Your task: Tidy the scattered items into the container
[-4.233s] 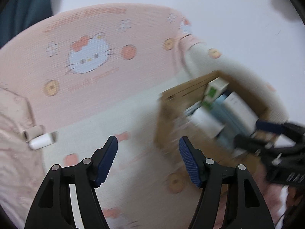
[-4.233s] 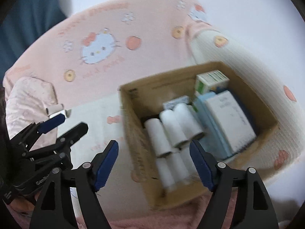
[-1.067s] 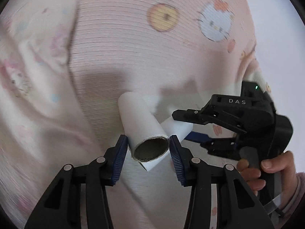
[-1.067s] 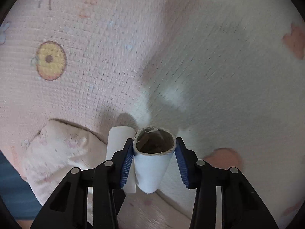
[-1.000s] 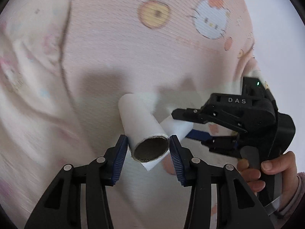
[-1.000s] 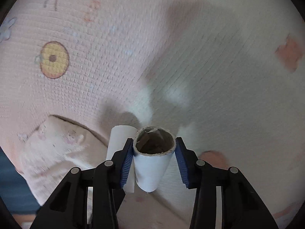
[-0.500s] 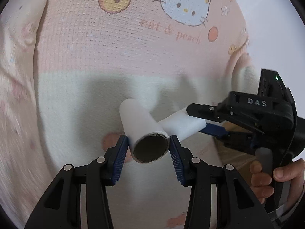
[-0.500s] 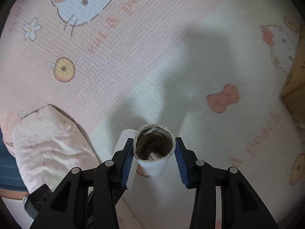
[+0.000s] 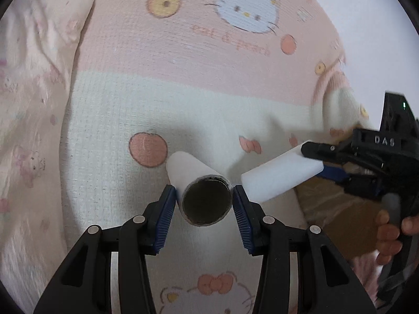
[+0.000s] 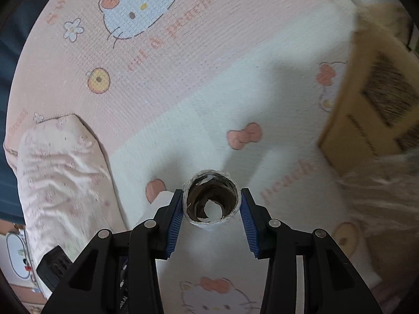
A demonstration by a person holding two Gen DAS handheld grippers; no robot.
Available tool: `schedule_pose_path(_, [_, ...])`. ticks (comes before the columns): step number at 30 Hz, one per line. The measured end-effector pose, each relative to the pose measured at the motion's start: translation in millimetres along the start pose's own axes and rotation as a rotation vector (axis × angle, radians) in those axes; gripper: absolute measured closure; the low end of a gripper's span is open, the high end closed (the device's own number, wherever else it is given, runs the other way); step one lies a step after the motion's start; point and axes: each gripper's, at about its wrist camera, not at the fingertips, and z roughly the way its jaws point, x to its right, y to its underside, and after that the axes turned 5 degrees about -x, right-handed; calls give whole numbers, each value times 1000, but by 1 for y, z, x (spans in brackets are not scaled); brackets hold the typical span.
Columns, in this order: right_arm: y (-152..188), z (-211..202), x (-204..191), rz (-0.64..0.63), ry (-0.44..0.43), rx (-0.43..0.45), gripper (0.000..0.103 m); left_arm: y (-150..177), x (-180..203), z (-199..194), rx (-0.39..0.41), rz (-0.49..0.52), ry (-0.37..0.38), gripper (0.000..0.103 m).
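My left gripper (image 9: 203, 202) is shut on a white paper roll (image 9: 193, 174) with a brown cardboard core, held above the pink and white blanket (image 9: 157, 104). In the left wrist view the right gripper (image 9: 324, 162) comes in from the right with a second white roll (image 9: 277, 176) clamped in it. In the right wrist view my right gripper (image 10: 211, 208) is shut on that second roll (image 10: 210, 202), whose open core end faces the camera. The brown cardboard box (image 10: 371, 99) stands at the right edge, blurred; the box (image 9: 337, 209) also shows at lower right in the left wrist view.
A pale pink patterned pillow (image 10: 60, 164) lies at the left on the blanket, and the pillow (image 9: 31, 104) also fills the left of the left wrist view. A person's fingers (image 9: 390, 238) hold the right gripper's handle. A white wall (image 9: 366, 26) rises behind the bed.
Both grippers have carried their rolls up off the blanket and across toward the cardboard box, which now enters the right edge of both views. The grips on both rolls are unchanged.
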Motion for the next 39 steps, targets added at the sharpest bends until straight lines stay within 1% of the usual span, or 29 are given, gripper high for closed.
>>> schedule_pose_path(1, [2, -3, 4, -7, 1, -6, 63, 3, 5, -1, -4, 13, -7, 54])
schedule_pose_path(3, [5, -7, 8, -27, -3, -30, 63, 10, 13, -5, -4, 29, 3, 54])
schedule_pose_path(6, [11, -14, 4, -130, 18, -68, 63, 20, 27, -7, -3, 64, 10, 54])
schedule_pose_path(8, [18, -19, 1, -197, 37, -85, 63, 28, 35, -6, -7, 100, -1, 55])
schedule_pose_path(10, [23, -23, 1, -219, 53, -88, 63, 36, 44, -6, 4, 148, -25, 55])
schedule_pose_path(12, [28, -27, 3, -227, 81, -66, 63, 43, 48, -9, 23, 172, -45, 55])
schedule_pose_path(15, [34, -27, 9, -235, 148, -61, 63, 50, 50, -17, 63, 171, -28, 55])
schedule_pose_path(19, [43, -23, 21, -220, 194, -91, 63, 56, 45, -14, 59, 151, -28, 55])
schedule_pose_path(20, [43, -21, 22, -216, 201, -101, 63, 57, 42, -15, 75, 136, -20, 55])
schedule_pose_path(23, [46, -13, 25, -220, 206, -132, 63, 54, 36, -16, 83, 93, -5, 55])
schedule_pose_path(25, [46, -6, 25, -223, 212, -155, 63, 53, 32, -15, 88, 81, 6, 55])
schedule_pose_path(27, [46, -1, 23, -231, 212, -167, 63, 50, 30, -13, 94, 82, 12, 55])
schedule_pose_path(30, [39, 4, 17, -257, 220, -160, 63, 43, 30, -10, 90, 97, 14, 55])
schedule_pose_path(33, [27, 12, 14, -247, 215, -156, 63, 27, 31, -2, 83, 112, 11, 55])
schedule_pose_path(35, [18, 18, 14, -245, 198, -153, 62, 17, 31, 4, 63, 115, 17, 54])
schedule_pose_path(37, [10, 24, 14, -233, 165, -152, 60, 4, 31, 14, 11, 117, 16, 52])
schedule_pose_path(39, [4, 27, 14, -227, 142, -145, 56, -7, 29, 23, -40, 104, -2, 43])
